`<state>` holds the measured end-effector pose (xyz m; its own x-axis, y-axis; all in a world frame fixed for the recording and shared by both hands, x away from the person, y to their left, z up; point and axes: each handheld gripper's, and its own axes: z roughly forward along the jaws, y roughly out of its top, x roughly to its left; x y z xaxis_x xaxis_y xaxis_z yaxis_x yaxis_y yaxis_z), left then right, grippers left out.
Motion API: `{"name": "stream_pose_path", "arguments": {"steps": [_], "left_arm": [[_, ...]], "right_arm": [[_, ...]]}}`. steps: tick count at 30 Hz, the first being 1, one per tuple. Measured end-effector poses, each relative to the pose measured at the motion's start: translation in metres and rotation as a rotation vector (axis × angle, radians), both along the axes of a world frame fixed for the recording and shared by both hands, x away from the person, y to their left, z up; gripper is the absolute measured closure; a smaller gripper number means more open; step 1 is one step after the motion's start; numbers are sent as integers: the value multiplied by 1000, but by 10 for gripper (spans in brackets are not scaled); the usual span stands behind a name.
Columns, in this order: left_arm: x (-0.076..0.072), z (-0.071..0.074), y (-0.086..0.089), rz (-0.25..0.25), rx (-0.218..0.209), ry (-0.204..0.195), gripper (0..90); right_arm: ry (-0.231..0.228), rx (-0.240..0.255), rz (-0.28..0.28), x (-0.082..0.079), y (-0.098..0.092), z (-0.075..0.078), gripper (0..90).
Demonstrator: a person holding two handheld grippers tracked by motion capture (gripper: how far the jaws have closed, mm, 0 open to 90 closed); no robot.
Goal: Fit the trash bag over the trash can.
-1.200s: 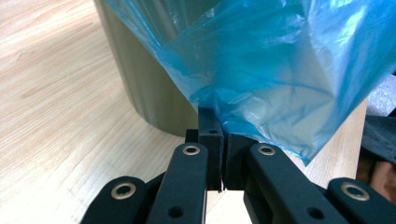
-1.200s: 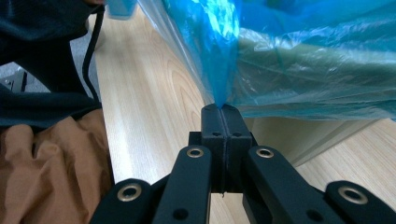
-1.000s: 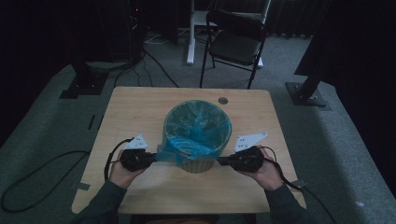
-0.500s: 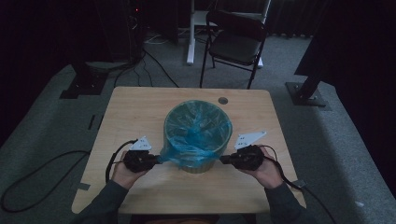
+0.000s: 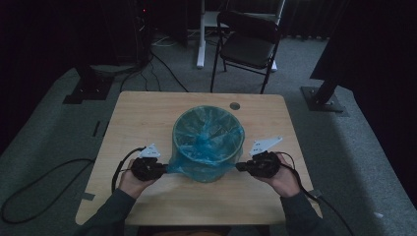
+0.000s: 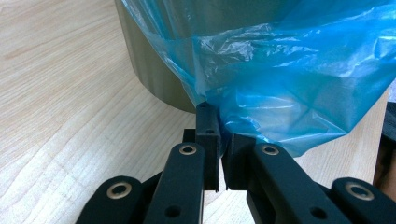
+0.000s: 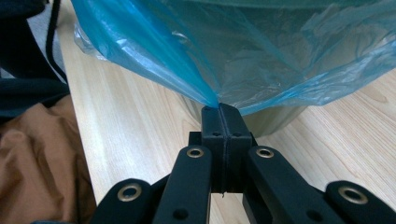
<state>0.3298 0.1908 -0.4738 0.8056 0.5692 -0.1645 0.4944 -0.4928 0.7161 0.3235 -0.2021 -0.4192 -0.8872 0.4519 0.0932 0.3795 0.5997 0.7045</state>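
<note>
A round bin [image 5: 208, 147] stands near the middle of the tabletop [image 5: 147, 108], lined with a blue plastic bag [image 5: 206, 142] whose edge hangs over the bin's rim. At the bin's left side the left gripper [image 6: 219, 140] has just been easing apart; a narrow gap shows between its jaws, the bag's edge lying against them. At the bin's right side the right gripper [image 7: 223, 114] is clenched on a drawn-out corner of the bag.
</note>
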Motion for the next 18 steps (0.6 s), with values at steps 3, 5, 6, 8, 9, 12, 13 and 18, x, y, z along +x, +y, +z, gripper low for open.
{"name": "stream_pose_path", "arguments": {"steps": [3, 5, 6, 8, 9, 12, 13, 18], "left_arm": [[1, -1, 2, 13, -3, 15, 856], [1, -1, 3, 30, 12, 15, 752], [0, -1, 4, 30, 7, 17, 711], [-1, 1, 6, 30, -6, 17, 623], [-3, 3, 7, 26, -9, 10, 623], [-6, 5, 11, 18, -16, 2, 546], [-6, 5, 11, 18, -16, 2, 546], [-14, 7, 23, 9, -27, -12, 505]], "right_arm": [[-1, -6, -3, 0, 0, 0, 900], [10, -12, -9, 1, -1, -2, 900], [8, -9, -9, 1, -1, -1, 900], [-4, 13, -2, 0, -3, 1, 801], [-4, 13, -2, 0, -3, 1, 801], [-18, 35, 0, -2, -5, 5, 703], [-23, 44, 4, -2, -6, 6, 703], [-30, 64, 12, -3, -8, 8, 596]]}}
